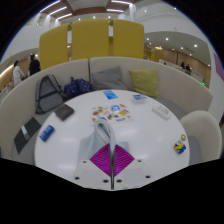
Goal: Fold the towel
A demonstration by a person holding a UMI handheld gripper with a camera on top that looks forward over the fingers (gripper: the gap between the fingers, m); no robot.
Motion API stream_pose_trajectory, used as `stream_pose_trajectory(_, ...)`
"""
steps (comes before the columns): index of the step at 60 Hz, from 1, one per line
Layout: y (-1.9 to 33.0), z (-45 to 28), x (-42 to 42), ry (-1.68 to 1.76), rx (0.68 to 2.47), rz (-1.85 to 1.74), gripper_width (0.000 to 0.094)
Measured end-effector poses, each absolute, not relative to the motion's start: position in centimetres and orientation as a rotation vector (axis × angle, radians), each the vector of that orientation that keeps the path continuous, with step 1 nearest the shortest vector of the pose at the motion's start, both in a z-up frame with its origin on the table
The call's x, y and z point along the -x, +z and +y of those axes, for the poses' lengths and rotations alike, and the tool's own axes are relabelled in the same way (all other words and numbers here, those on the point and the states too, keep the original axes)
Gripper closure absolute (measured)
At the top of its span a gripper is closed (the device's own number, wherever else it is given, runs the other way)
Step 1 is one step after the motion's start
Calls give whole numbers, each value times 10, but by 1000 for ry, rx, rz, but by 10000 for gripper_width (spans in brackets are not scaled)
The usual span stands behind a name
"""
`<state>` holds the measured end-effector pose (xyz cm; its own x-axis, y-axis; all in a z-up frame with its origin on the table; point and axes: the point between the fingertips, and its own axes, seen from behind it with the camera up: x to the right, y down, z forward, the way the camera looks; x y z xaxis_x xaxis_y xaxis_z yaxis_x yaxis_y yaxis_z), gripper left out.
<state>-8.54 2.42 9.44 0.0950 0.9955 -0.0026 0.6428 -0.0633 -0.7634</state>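
Note:
My gripper (110, 147) hangs above a round white table (150, 150). Its two magenta pads (100, 158) meet along a thin line. A pale grey-white towel (103, 131) is pinched between the fingertips and stretches away from them over the table. I see only a narrow strip of it, and its far end lies near the papers in the middle of the table.
On the table lie a black tablet (64, 112), a phone (29, 134), papers (116, 112), a white box (161, 111) and a yellow-blue item (181, 146). A grey sofa behind holds a backpack (47, 92) and a yellow cushion (146, 80). A white chair (203, 130) stands on the right.

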Motion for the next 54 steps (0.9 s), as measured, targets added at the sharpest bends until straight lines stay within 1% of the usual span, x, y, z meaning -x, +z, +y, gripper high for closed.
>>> stream_pose_trajectory(6,51,60,87,715,1798,-1649,889)
stream_pose_trajectory(8,37,68,83,695,1810,-1668,818)
stream_pose_trajectory(13,12,79,75,665,1842,-1731,369)
stream_pose_trajectory(16,15,85,65,645,1845,-1738,100)
stream_pose_trajectory(17,19,89,63,643,1842,-1732,112)
stream_pose_trajectory(20,38,93,51,659,1836,-1719,58)
stream_pose_trajectory(21,47,96,47,664,1844,-1714,55)
stream_pose_trajectory(27,109,90,-2,731,1858,-1692,73)
stream_pose_trajectory(33,172,88,-71,695,1848,-1689,70)
stream_pose_trajectory(38,216,84,-131,660,1852,-1692,70)
stream_pose_trajectory(46,256,68,-203,677,1838,-1729,73)
stream_pose_trajectory(54,266,67,-234,640,1735,-1759,69)
